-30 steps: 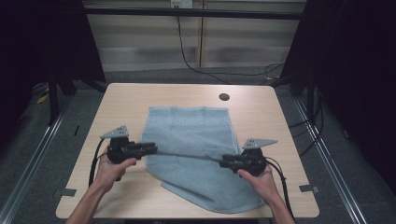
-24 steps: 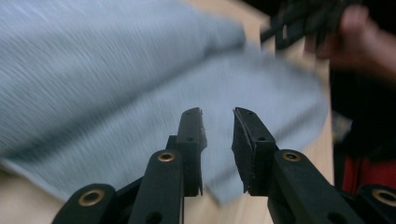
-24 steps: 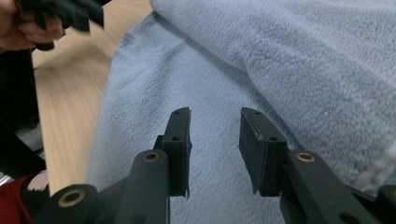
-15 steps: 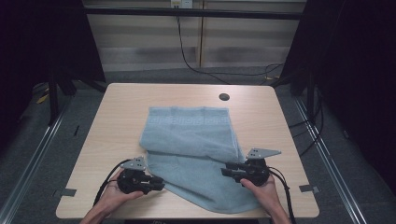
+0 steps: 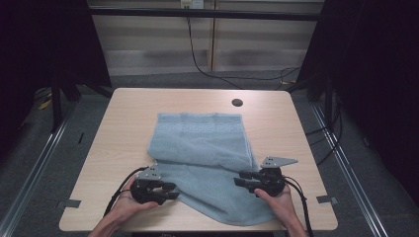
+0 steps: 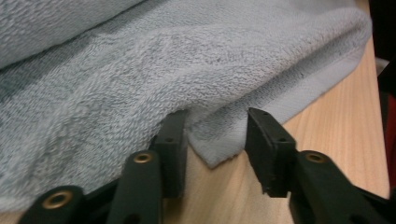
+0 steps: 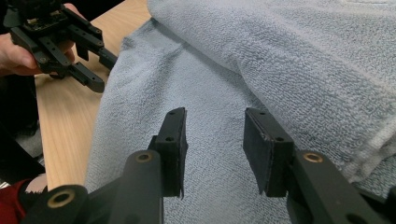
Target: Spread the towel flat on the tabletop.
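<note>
A light blue towel (image 5: pixel 202 148) lies on the wooden table (image 5: pixel 123 123), its upper layer folded over toward the near side. My left gripper (image 5: pixel 170 191) rests at the towel's near left edge. Its jaws have just been opening, and a towel corner (image 6: pixel 212 151) lies loose between them (image 6: pixel 217 126). My right gripper (image 5: pixel 238 178) hovers over the towel's near right part. Its jaws (image 7: pixel 215 126) have also been opening and stand apart above the flat cloth (image 7: pixel 210 177), gripping nothing. The right gripper view also shows the left gripper (image 7: pixel 103 71) and its hand at the upper left.
A round cable hole (image 5: pixel 237 102) sits near the table's far edge. Bare wood lies left (image 5: pixel 108 163) and right (image 5: pixel 286 133) of the towel. Black cables trail from both grippers toward the near edge. Dark curtains and floor rails surround the table.
Both grippers carried the towel's stretched fold toward the near edge and lowered it, the left one farther. The fold now lies flat and both pairs of jaws have let go.
</note>
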### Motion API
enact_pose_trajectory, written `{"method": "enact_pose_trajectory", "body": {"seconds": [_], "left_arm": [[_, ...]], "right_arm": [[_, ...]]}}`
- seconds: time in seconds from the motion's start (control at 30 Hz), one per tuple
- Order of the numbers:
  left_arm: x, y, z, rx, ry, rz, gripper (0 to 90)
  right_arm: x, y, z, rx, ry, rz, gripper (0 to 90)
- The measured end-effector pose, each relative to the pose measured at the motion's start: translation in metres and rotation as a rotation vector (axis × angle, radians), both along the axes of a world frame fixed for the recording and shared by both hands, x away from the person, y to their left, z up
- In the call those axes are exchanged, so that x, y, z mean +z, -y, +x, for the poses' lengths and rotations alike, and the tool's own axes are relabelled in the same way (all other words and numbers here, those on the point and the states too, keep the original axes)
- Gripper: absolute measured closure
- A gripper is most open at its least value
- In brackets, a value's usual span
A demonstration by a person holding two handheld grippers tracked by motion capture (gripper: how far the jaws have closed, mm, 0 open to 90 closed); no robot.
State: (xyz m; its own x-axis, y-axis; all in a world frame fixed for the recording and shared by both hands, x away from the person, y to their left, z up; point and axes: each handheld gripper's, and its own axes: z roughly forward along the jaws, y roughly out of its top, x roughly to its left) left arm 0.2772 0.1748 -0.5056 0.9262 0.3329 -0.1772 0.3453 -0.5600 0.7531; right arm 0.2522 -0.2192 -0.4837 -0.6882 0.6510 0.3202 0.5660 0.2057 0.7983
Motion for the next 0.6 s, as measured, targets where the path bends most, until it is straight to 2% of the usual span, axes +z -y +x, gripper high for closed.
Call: {"method": "enact_pose_trajectory", "body": {"seconds": [0.03, 0.1, 0.17, 0.23, 0.33, 0.43, 0.53, 0.57, 0.6], "left_arm": [[0.000, 0.001, -0.003, 0.006, 0.028, 0.011, 68.8], [0.000, 0.001, -0.004, -0.004, 0.030, 0.017, 76.8], [0.001, 0.001, -0.004, 0.003, 0.018, 0.013, 81.9], [0.002, -0.001, -0.003, 0.014, 0.001, 0.009, 82.4], [0.008, -0.010, 0.001, 0.033, -0.046, -0.087, 83.3], [0.018, -0.018, 0.004, 0.063, -0.088, -0.223, 83.8], [0.030, -0.020, 0.005, 0.071, -0.072, -0.275, 84.0], [0.033, -0.021, 0.005, 0.081, -0.079, -0.312, 84.1], [0.037, -0.022, 0.005, 0.078, -0.080, -0.334, 84.1]], "right_arm": [[0.000, 0.000, 0.000, 0.001, 0.000, -0.001, 60.0], [0.000, 0.000, 0.000, 0.001, 0.000, -0.003, 59.8], [0.000, 0.000, -0.001, 0.002, 0.000, -0.005, 59.8], [-0.001, 0.000, -0.001, 0.002, -0.002, -0.013, 59.5], [-0.001, 0.003, -0.003, -0.001, -0.003, -0.024, 59.3], [0.005, 0.010, -0.007, -0.010, 0.014, -0.028, 58.8], [0.009, 0.017, -0.012, -0.002, 0.009, -0.011, 56.7], [0.006, 0.019, -0.019, 0.021, -0.010, -0.025, 54.3], [0.006, 0.019, -0.019, 0.021, -0.010, -0.025, 54.3]]}}
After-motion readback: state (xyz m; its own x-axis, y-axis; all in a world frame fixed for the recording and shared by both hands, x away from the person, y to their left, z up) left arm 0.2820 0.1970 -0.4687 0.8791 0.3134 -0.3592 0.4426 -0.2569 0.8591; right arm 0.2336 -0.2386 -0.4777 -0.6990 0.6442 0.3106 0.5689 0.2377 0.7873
